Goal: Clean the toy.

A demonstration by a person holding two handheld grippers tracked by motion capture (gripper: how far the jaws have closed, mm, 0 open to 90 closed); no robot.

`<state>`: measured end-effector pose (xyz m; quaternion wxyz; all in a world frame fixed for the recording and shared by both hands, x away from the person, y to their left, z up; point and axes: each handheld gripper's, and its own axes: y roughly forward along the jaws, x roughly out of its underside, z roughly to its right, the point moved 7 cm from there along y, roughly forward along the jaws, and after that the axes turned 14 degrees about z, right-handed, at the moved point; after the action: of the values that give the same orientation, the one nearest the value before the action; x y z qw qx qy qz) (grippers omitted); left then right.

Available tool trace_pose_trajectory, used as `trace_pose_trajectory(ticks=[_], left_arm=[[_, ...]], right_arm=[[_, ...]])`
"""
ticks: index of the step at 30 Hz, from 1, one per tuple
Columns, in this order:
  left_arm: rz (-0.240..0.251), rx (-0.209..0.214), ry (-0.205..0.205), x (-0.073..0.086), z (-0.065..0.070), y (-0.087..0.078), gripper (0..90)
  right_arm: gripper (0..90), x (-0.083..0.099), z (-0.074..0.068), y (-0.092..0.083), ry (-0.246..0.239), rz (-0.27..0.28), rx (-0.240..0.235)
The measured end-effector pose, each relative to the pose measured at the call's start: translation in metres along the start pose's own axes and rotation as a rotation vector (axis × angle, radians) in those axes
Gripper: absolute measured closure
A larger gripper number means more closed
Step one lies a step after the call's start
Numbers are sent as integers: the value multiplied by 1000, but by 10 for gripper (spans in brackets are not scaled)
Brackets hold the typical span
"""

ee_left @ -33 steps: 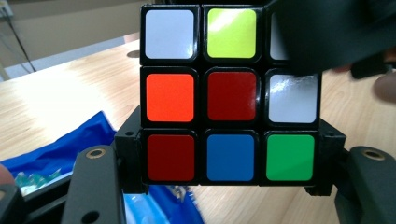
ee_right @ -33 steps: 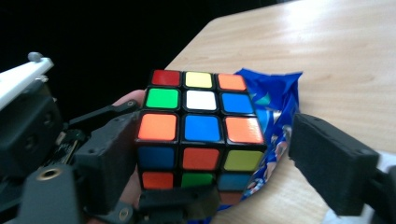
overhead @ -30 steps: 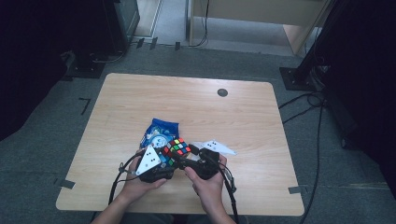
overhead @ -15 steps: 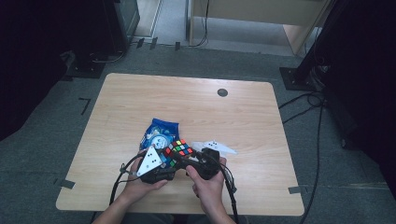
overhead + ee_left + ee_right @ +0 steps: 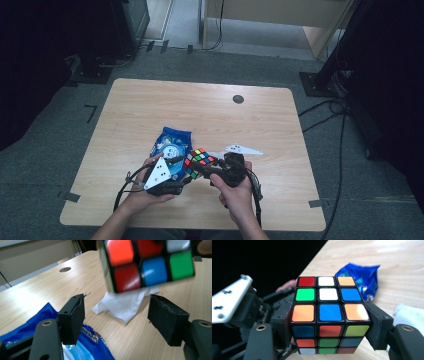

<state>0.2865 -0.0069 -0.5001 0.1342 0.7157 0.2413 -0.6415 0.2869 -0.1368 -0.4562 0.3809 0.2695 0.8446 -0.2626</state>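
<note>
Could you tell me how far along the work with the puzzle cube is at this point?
Done: the puzzle cube is off the table, clamped in the right hand-held gripper. In hand: the left hand-held gripper has just been opening, its jaws empty below the cube. Left: the colours are still scrambled.

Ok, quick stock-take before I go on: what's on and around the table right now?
puzzle cube: 1, multicoloured, clamped between the right gripper's jaws above the near table edge
snack bag: 1, blue, flat on the table beyond the left gripper
tissue: 1, white, crumpled on the table right of the bag
table: 1, light wood, dark round hole near its far edge
left gripper: 1, black, jaws just opened further, nothing between them
right gripper: 1, black, holding the cube
</note>
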Motion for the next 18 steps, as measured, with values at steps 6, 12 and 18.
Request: trace_pose_trajectory(ticks=[6, 12, 18], left_arm=[[-2, -31, 50, -2, 2, 1, 250], [15, -12, 51, -6, 9, 3, 197], [10, -3, 50, -4, 12, 5, 218]], right_arm=[[344, 2, -1, 3, -1, -12, 4], [343, 7, -1, 6, 26, -39, -4], [344, 13, -2, 11, 20, -62, 10]])
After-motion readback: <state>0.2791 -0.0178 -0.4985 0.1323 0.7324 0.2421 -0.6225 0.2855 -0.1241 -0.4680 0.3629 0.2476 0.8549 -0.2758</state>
